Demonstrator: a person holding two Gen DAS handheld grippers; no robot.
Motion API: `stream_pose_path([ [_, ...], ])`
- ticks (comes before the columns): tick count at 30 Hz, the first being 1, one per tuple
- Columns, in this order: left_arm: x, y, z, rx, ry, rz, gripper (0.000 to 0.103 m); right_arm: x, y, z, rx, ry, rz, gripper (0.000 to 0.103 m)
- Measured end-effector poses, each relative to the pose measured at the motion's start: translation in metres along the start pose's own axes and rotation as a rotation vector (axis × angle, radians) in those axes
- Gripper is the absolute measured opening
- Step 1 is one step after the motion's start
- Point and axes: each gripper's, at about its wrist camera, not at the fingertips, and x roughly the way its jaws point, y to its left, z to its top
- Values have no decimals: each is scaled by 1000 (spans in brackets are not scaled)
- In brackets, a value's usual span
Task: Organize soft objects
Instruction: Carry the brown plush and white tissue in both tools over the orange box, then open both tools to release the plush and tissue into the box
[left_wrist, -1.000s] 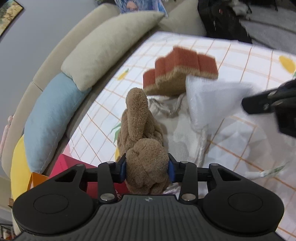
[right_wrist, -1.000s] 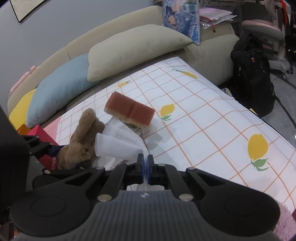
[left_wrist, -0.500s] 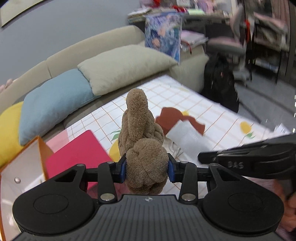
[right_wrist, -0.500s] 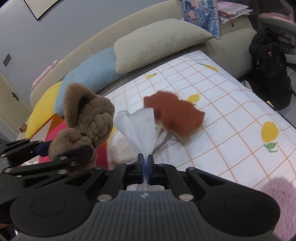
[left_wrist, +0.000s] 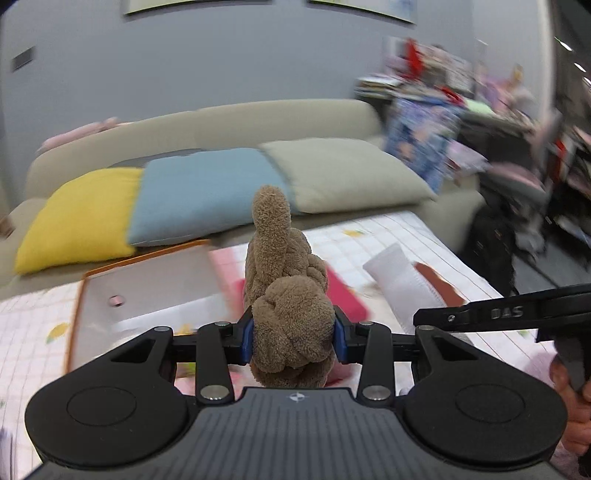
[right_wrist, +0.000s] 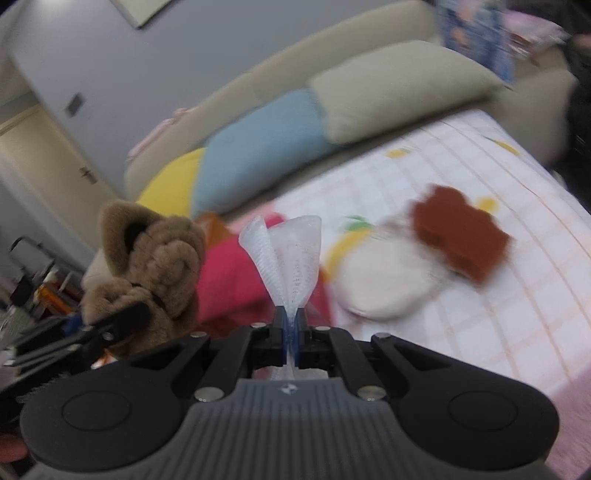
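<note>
Both hands loaded, mid-air over the checked tablecloth (left_wrist: 402, 232). My left gripper (left_wrist: 293, 338) is clamped on the brown plush toy (left_wrist: 288, 295), pads squeezing its lower lump from both sides, rest of it sticking up in front of the cam. My right gripper (right_wrist: 291, 328) is pinched tight on the white mesh cloth (right_wrist: 288, 258), which fans out above the pads.

Open box (left_wrist: 147, 291) w/ orange rim sits on the table just ahead-left of the plush, pink lid or box (right_wrist: 229, 284) beside it. Prob the drop spot, imo.

Brown sponge (right_wrist: 461, 236) lies on a white pad (right_wrist: 384, 284) further right, not yet picked.

Risks: plush is top-heavy in my grip, could flop or twist out. Mesh is thin & slippery, may slide thru the pads. The two grippers are v. close, so a clash is possible if both go for the box at once. Blurry view too, so aim is iffy.
</note>
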Motion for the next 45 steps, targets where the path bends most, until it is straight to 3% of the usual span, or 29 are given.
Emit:
stream_pose_path([
  [9, 2, 70, 10, -97, -51, 75, 45, 57, 108, 30, -285, 35, 88, 0],
  [13, 21, 95, 17, -122, -30, 85, 45, 92, 139, 44, -355, 60, 60, 0],
  [18, 49, 132, 21, -259, 23, 80, 45, 140, 167, 56, -463, 95, -2, 0],
  [25, 94, 165, 19, -349, 132, 70, 45, 207, 179, 65, -584, 204, -70, 0],
  [33, 125, 188, 11, -498, 215, 40, 45, 258, 171, 74, -577, 308, -96, 0],
  [42, 152, 193, 6, -480, 289, 72, 47, 289, 166, 71, -615, 365, -124, 1],
  [45, 154, 193, 3, -463, 293, 98, 54, 296, 166, 68, -646, 373, -133, 6],
])
